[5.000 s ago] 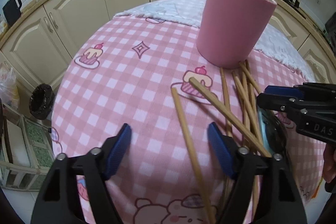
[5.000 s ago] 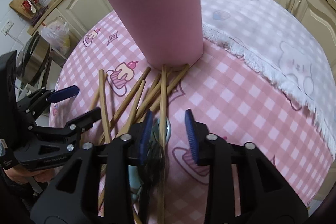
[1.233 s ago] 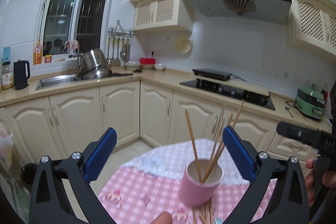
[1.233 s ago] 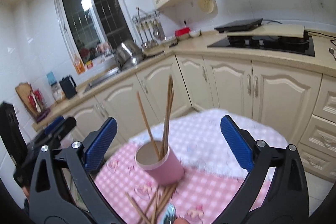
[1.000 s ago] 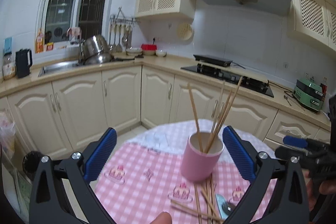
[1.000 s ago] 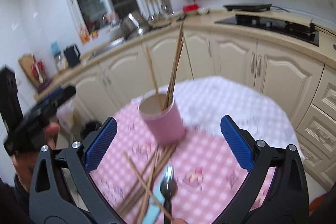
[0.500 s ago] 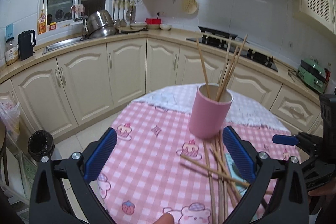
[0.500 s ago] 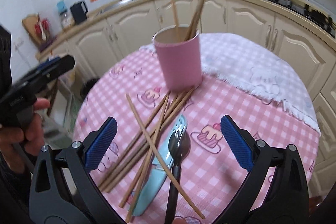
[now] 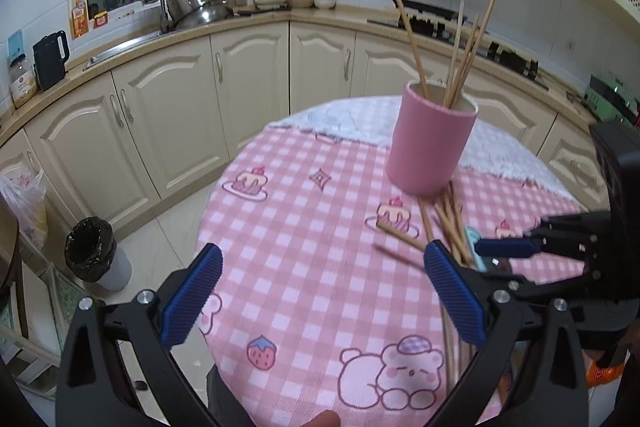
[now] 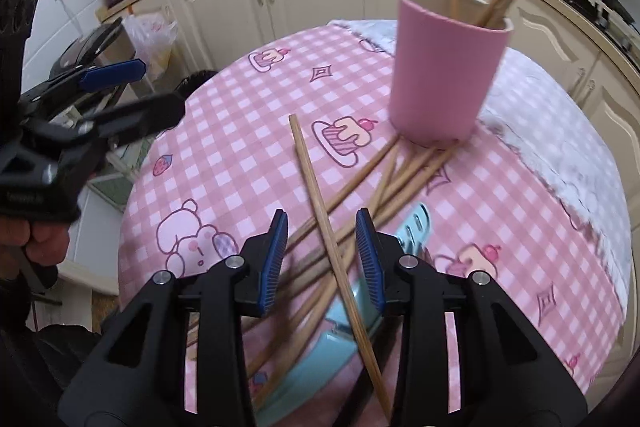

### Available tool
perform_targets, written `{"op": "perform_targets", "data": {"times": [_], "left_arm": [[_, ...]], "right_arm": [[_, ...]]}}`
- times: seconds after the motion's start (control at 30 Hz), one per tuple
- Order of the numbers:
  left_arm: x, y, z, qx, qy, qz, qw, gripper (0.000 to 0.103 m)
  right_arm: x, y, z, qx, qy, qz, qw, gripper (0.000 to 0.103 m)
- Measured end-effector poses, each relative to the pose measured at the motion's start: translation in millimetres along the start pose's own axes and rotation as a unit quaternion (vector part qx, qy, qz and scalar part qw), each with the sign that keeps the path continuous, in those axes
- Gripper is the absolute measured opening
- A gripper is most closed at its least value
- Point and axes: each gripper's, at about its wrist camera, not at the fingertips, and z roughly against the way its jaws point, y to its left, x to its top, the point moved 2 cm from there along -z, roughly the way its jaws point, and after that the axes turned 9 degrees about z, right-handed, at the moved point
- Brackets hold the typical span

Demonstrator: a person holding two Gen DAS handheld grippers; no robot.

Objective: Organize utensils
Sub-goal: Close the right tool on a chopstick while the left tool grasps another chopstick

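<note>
One loose chopstick [image 10: 320,203] lies between right gripper [image 10: 322,255] pads, untouched, jaws closing; long axis runs far-left to near-right atop pile, near cup [image 10: 444,75]. Right gripper nearer; left gripper [image 9: 320,295] wide open, empty, hovers left of pile.

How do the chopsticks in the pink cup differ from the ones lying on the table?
The chopsticks in the pink cup stand nearly upright, leaning apart; the chopsticks on the table lie flat in a crossed pile. The standing ones are few; the loose pile looks larger. Both sets are plain light wood.
</note>
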Motion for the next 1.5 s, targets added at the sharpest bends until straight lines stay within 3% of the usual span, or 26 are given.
{"op": "perform_targets", "data": {"times": [0.1,0.23,0.3,0.73,0.97,1.03,1.1,1.17,1.23,1.27,1.37,1.5], "left_arm": [[-4,-2,-6,0.001,0.011,-0.007,0.9999,0.099],[-7,-6,-16,0.002,0.025,-0.015,0.9996,0.099],[-7,-9,-20,0.0,0.033,-0.018,0.9993,0.099],[-3,-65,-73,-0.038,0.1,-0.092,0.99,0.098],[-1,-79,-102,-0.003,0.115,-0.12,0.9861,0.097],[-3,-79,-108,0.002,0.127,-0.121,0.9845,0.092],[-7,-80,-112,-0.002,0.141,-0.125,0.982,0.08],[-8,-81,-114,-0.008,0.144,-0.126,0.9816,0.078],[-7,-82,-114,-0.03,0.153,-0.121,0.9803,0.066],[-6,-82,-114,-0.037,0.156,-0.118,0.98,0.055],[-5,-83,-110,-0.052,0.163,-0.122,0.9776,0.009],[-9,-76,-103,-0.073,0.169,-0.115,0.976,0.005]], "right_arm": [[4,1,-8,0.002,0.008,0.009,1.0,0.03],[5,2,-17,-0.008,0.022,0.027,0.999,0.011],[2,0,-17,-0.006,0.019,0.02,1.0,0.007],[-23,-37,34,0.018,-0.051,-0.066,0.996,0.007],[-33,-47,43,0.018,-0.063,-0.089,0.994,0.006],[-35,-48,43,0.019,-0.066,-0.092,0.993,0.006],[-34,-49,43,0.019,-0.066,-0.093,0.993,0.006],[-35,-50,43,0.02,-0.068,-0.097,0.993,0.006],[-36,-51,43,0.022,-0.071,-0.102,0.992,0.006],[-36,-52,44,0.023,-0.073,-0.105,0.992,0.006],[-36,-51,46,0.025,-0.077,-0.108,0.991,0.006],[-37,-50,53,0.025,-0.087,-0.111,0.99,0.006]]}}
